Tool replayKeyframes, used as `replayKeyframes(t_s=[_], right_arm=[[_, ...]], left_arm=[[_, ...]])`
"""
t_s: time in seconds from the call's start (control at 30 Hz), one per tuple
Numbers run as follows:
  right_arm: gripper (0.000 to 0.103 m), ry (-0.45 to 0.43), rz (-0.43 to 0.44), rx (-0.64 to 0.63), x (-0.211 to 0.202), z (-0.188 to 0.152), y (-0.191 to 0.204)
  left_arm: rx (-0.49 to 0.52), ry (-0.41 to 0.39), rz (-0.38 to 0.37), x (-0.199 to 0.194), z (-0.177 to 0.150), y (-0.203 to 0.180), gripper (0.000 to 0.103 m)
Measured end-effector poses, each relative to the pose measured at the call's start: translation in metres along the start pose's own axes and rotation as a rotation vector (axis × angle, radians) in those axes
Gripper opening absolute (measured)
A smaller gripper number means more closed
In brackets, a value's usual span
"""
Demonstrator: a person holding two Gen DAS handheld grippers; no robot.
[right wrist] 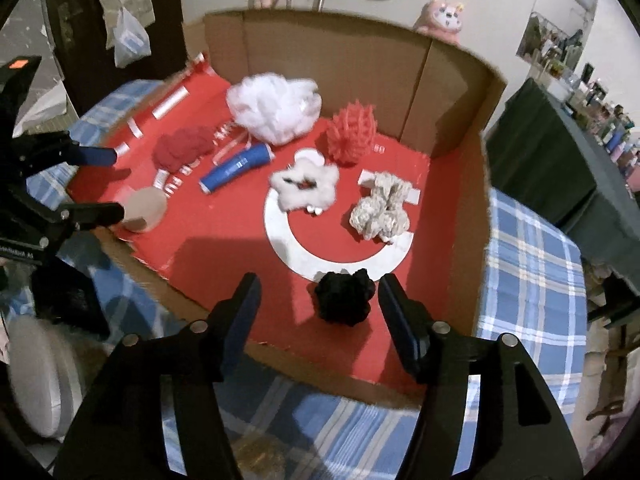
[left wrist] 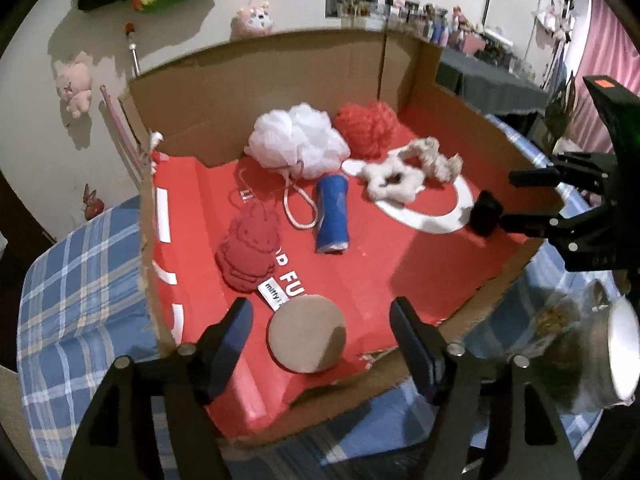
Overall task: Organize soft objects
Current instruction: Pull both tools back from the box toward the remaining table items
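A cut-open cardboard box [left wrist: 280,76] with a red floor holds soft objects. A tan round puff [left wrist: 307,334] lies between the open fingers of my left gripper [left wrist: 322,330]. A black scrunchie [right wrist: 345,298] lies between the open fingers of my right gripper [right wrist: 318,308]. Further in are a dark red knitted toy [left wrist: 250,252], a blue roll [left wrist: 332,214], a white bath pouf [left wrist: 296,140], a red pouf [left wrist: 368,128], a white fluffy scrunchie [left wrist: 394,182] and a beige scrunchie [left wrist: 430,156]. In the left wrist view the right gripper [left wrist: 500,196] shows at the right, over the black scrunchie [left wrist: 486,214].
The box lies on a blue plaid cloth [left wrist: 76,300]. A round silver tin [left wrist: 620,356] and a clear bag sit to its front. Plush toys hang on the wall [left wrist: 76,84]. A dark table with figurines [left wrist: 480,76] stands beyond the box.
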State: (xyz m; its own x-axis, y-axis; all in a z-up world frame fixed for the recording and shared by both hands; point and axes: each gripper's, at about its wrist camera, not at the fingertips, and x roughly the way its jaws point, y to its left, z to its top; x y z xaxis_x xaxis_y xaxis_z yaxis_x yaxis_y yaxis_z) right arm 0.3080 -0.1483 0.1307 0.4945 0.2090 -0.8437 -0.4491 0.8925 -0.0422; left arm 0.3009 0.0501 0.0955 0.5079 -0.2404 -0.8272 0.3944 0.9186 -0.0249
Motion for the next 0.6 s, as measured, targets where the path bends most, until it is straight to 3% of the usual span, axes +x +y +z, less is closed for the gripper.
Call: replayKeyframes(t_s=[0.23,0.47,0.6], right_arm=[[0.074,-0.126,-0.011,0.029,-0.058,-0.011,0.012],[0.077,-0.259,-0.012,0.072,-0.117,-0.042,0.032],[0.086,-0.345,-0.036,0.084,-0.146,-0.069,0.047]], left_arm=[[-0.038,-0.143,0.013,-0.054,-0.013,-0.016,0.095],[-0.117,-0.287,0.041,-0.109,-0.033,-0.034,0.100],[-0.139,-0.389,0.080,-0.139,-0.055,-0.053,0.103]])
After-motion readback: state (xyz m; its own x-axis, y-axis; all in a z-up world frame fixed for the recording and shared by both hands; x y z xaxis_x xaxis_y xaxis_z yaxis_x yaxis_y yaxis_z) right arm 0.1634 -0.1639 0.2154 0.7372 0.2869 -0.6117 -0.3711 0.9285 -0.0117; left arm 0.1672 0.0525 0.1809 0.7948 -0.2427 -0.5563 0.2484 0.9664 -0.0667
